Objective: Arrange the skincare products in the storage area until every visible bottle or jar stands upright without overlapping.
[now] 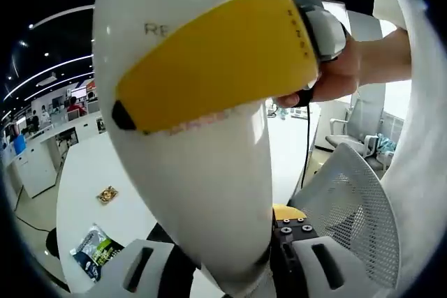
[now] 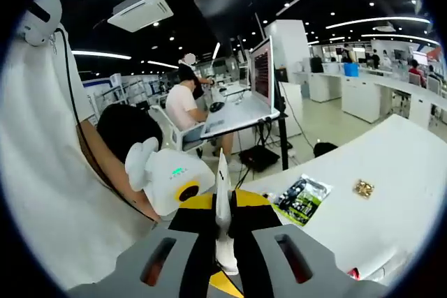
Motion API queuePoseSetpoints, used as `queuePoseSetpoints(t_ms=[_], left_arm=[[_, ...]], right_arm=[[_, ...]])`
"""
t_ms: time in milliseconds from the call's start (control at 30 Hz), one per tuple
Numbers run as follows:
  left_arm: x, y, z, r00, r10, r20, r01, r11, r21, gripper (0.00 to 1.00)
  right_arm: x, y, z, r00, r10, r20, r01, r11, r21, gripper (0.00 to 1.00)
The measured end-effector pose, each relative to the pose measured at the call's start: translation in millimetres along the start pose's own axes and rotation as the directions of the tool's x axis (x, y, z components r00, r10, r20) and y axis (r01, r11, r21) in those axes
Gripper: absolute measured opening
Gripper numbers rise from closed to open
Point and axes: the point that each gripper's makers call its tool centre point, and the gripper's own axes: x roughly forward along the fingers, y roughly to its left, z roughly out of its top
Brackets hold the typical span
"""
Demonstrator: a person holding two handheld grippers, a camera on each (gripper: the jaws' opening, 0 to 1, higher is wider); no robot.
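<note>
Currently both grippers pinch one white tube with yellow label (image 1: 209,123), lifted above the white table (image 1: 91,172): left gripper (image 1: 230,270) grips its base, right gripper (image 2: 222,256) its thin edge, likely reorienting it upright.

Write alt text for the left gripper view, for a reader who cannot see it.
A large white tube with a yellow label fills the centre, standing up from between the left gripper's jaws, while the right gripper, in a hand, meets its upper edge. Behind lie a white table with a dark snack packet and a small brown item, plus a mesh chair.
</note>
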Motion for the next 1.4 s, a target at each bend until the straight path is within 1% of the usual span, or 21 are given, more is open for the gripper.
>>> queuePoseSetpoints(t_ms=[133,167,200,233,267,300,433,533,567,633,700,767,800,867,1000,1100,1133,1167,1267,1300,1400], left_arm=[[-1.2,-10.0,6.0,0.997,-0.064,0.034,0.064,0.998,-0.004,0.41],[-1.9,-16.8,9.3,0.993,-0.106,0.055,0.107,0.994,-0.017,0.38],[-3.1,-20.4,11.3,0.989,-0.135,0.067,0.137,0.99,-0.019,0.36],[-5.6,-24.7,12.8,0.983,-0.167,0.081,0.172,0.984,-0.054,0.35],[-7.1,-26.3,14.4,0.979,-0.183,0.092,0.189,0.98,-0.062,0.33],[-8.4,-28.6,16.0,0.972,-0.209,0.103,0.218,0.973,-0.08,0.32],[-12.5,-33.0,19.0,0.963,-0.237,0.127,0.248,0.965,-0.083,0.29],[-13.3,-36.1,22.3,0.955,-0.259,0.145,0.272,0.959,-0.081,0.28],[-14.0,-36.7,22.6,0.953,-0.267,0.146,0.282,0.954,-0.097,0.27],[-16.5,-43.6,19.1,0.941,-0.314,0.125,0.33,0.935,-0.132,0.24],[-13.9,-40.4,14.6,0.952,-0.29,0.102,0.3,0.95,-0.093,0.22],[-13.9,-39.9,11.4,0.953,-0.29,0.085,0.298,0.949,-0.1,0.2],[-12.8,-36.5,7.8,0.961,-0.269,0.063,0.272,0.96,-0.059,0.2],[-11.1,-38.0,3.7,0.961,-0.275,0.038,0.277,0.958,-0.072,0.19],[-8.1,-38.7,0.9,0.965,-0.263,0.019,0.264,0.963,-0.055,0.18],[-4.7,-38.4,-3.0,0.967,-0.256,-0.006,0.256,0.966,-0.046,0.17],[-3.9,-39.0,-3.3,0.966,-0.258,-0.008,0.257,0.965,-0.044,0.17],[-3.2,-40.2,-4.5,0.964,-0.265,-0.015,0.264,0.963,-0.053,0.17],[-3.0,-39.1,-7.3,0.965,-0.26,-0.028,0.258,0.965,-0.047,0.17],[-3.0,-39.0,-7.7,0.966,-0.258,-0.03,0.257,0.965,-0.047,0.17],[-1.6,-38.2,-10.1,0.967,-0.25,-0.043,0.248,0.968,-0.043,0.17]], right_arm=[[-1.4,5.5,-1.7,0.998,0.062,-0.023,-0.062,0.998,-0.001,0.05],[-1.9,4.8,-1.8,0.998,0.065,-0.025,-0.065,0.998,0.002,0.05],[-3.5,12.7,-3.7,0.992,0.124,-0.032,-0.124,0.992,0.017,0.05],[-4.6,8.1,-3.0,0.994,0.108,-0.026,-0.108,0.994,0.008,0.05],[-6.3,13.8,-3.1,0.989,0.15,-0.021,-0.149,0.988,0.03,0.05],[-7.9,14.3,-3.1,0.987,0.161,-0.02,-0.16,0.987,0.023,0.05],[-14.7,16.6,-3.7,0.979,0.2,-0.047,-0.2,0.98,0.007,0.05],[-16.2,18.2,-1.8,0.976,0.215,-0.042,-0.215,0.977,0.007,0.05],[-15.8,18.7,-2.0,0.975,0.217,-0.042,-0.217,0.976,0.011,0.06],[-14.7,20.9,-4.0,0.973,0.227,-0.045,-0.227,0.974,0.011,0.06],[-13.1,22.7,-8.2,0.971,0.233,-0.047,-0.232,0.972,0.016,0.07],[-12.6,21.2,-10.3,0.974,0.222,-0.049,-0.221,0.975,0.015,0.09],[-12.7,21.7,-11.8,0.973,0.224,-0.056,-0.224,0.974,0.022,0.09],[-12.8,19.8,-17.5,0.973,0.211,-0.094,-0.21,0.977,0.019,0.11],[-15.3,20.1,-22.9,0.966,0.2,-0.163,-0.201,0.979,0.01,0.12],[-18.1,18.7,-29.0,0.953,0.184,-0.239,-0.191,0.982,-0.003,0.13],[-20.0,18.9,-32.1,0.942,0.184,-0.279,-0.193,0.981,-0.006,0.13],[-20.3,18.5,-33.2,0.937,0.18,-0.3,-0.192,0.981,-0.011,0.13],[-23.5,17.5,-41.1,0.904,0.162,-0.397,-0.201,0.978,-0.059,0.13],[-24.5,16.0,-45.2,0.887,0.142,-0.44,-0.2,0.976,-0.088,0.13],[-26.3,15.8,-51.0,0.851,0.114,-0.513,-0.209,0.969,-0.132,0.13]])
